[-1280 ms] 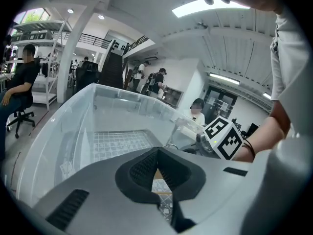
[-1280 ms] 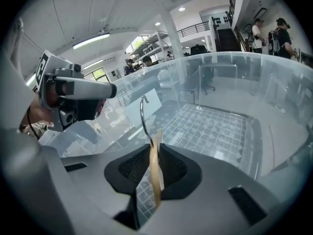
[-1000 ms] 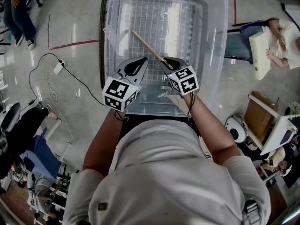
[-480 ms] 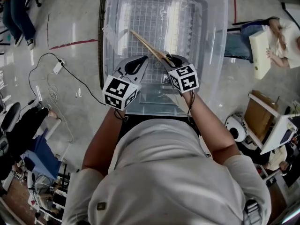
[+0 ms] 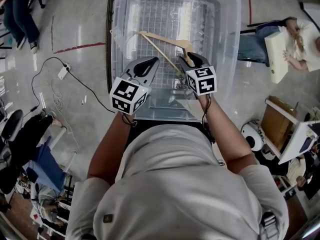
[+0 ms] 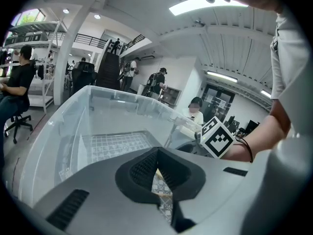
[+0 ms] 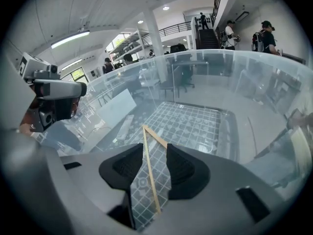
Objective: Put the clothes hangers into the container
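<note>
A wooden clothes hanger (image 5: 165,38) hangs tilted inside the clear plastic container (image 5: 227,44), its thin bar (image 7: 150,180) running down between the jaws of my right gripper (image 5: 190,59). Those jaws have just been opening. In the right gripper view the right gripper (image 7: 149,150) stands open, and neither pad presses on the bar. My left gripper (image 5: 149,62) hovers over the container's near-left part. In the left gripper view the left gripper (image 6: 157,153) has its pads meeting at the tips, with nothing held.
The container wall (image 6: 88,89) rises around both grippers, and a checked mat (image 7: 190,121) shows through its bottom. A dark frame (image 5: 108,34) runs along its left side. A cable with a power strip (image 5: 62,71) lies on the floor at left. A person (image 5: 295,39) sits at right.
My right gripper has shifted to the right and its jaws have spread. The hanger has swung away from them, its curved shoulder now showing flat inside the container. The left gripper has not moved.
</note>
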### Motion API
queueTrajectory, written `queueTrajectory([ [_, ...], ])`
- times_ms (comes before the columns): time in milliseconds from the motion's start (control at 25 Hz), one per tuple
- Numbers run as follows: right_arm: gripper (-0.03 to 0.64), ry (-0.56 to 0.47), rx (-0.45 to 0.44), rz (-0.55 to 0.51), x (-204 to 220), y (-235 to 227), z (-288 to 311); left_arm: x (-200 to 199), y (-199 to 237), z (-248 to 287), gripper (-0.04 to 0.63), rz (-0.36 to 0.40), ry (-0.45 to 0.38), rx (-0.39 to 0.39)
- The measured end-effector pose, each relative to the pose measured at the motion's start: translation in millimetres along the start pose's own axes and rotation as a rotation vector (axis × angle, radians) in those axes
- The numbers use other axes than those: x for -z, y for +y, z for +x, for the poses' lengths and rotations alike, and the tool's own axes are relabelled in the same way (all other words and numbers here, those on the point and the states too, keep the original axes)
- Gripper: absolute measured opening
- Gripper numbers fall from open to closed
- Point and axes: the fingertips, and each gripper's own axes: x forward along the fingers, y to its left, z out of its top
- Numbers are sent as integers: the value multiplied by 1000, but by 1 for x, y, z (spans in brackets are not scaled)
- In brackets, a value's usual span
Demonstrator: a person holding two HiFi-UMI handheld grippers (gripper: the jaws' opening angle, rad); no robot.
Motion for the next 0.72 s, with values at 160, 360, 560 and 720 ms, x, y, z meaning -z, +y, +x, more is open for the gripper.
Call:
queueTrajectory([
  [160,166,-21,12,3,-11,-3,-10,-11,-4,-7,17,13,-13,-1],
  [360,165,-62,18,11,-26,4,-27,-24,-13,-18,17,41,-30,7],
  [560,162,-125,8,0,-50,24,-54,-35,-28,-32,17,64,-44,21],
  [720,146,-189,-1,-9,-68,42,-77,-46,-39,-48,17,101,-67,35],
])
